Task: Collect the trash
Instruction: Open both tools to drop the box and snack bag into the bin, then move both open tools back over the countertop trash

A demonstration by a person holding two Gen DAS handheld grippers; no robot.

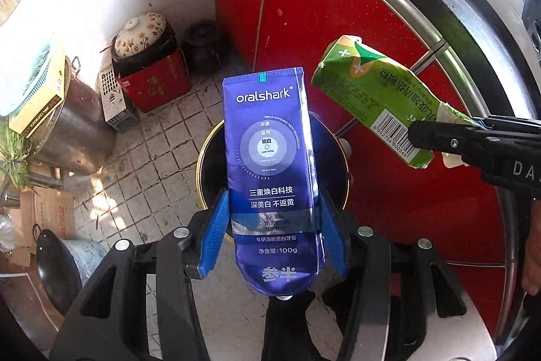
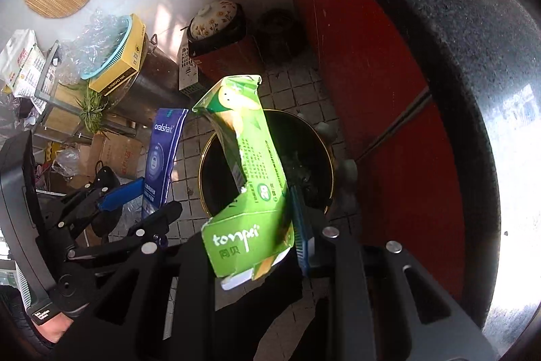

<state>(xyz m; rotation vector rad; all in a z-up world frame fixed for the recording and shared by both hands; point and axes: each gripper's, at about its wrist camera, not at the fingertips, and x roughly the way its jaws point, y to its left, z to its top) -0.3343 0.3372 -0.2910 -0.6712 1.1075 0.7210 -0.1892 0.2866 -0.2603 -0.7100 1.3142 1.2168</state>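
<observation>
Trash bin point(image 1: 339, 188): round, dark inside, gold rim, on tiled floor point(image 1: 159, 141) beside glossy red cabinet point(image 1: 338, 22). Green carton point(image 2: 250, 185): torn, creased cardboard, above bin, pinched in right tongs point(image 2: 287, 242). Blue toothpaste tube point(image 1: 274, 164): flat, shiny, upright over bin, clamped between left tongs point(image 1: 274, 235) pads.

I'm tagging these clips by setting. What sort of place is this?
Most likely a home kitchen corner. A dark speckled countertop runs over red cabinet doors, cooking pots such as the flowered clay pot and a steel stockpot stand on the tiled floor, and a black bin sits below.
</observation>
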